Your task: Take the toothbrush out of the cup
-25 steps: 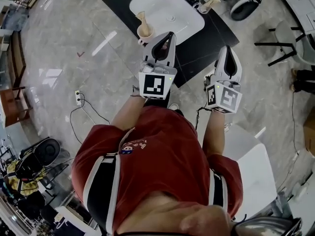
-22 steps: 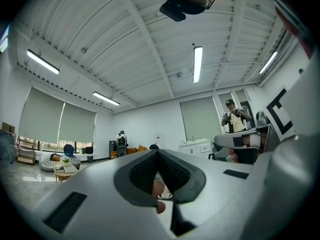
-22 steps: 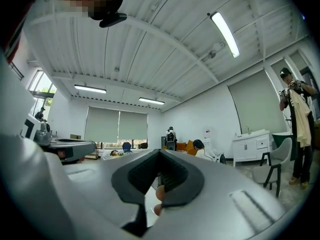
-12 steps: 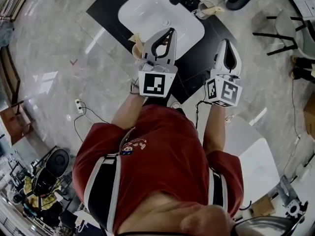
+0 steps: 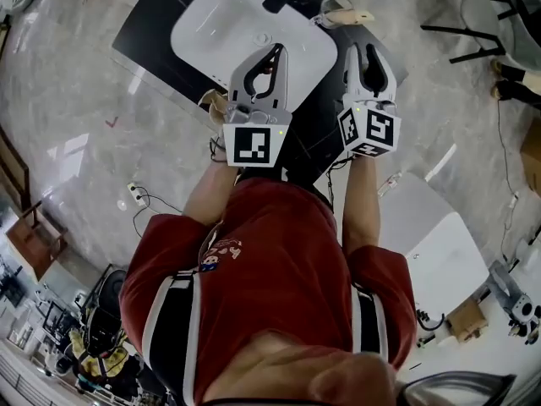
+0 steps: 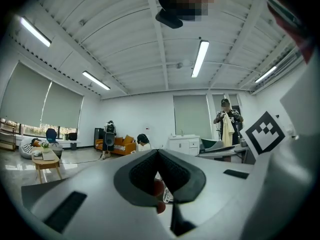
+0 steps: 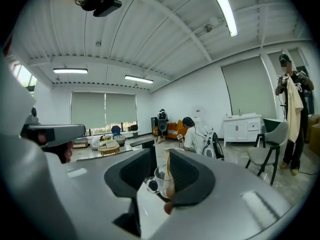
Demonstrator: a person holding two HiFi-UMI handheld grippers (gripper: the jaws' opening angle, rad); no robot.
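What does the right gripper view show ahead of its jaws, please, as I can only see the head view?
Observer: A clear cup with the toothbrush standing in it, framed in the gap of the right gripper.
Operator: Are the pads touching it?
Observer: No. The jaws are opening and nothing is between them yet.
Operator: And the left gripper?
Observer: In its own view the left gripper is shut, with nothing held.
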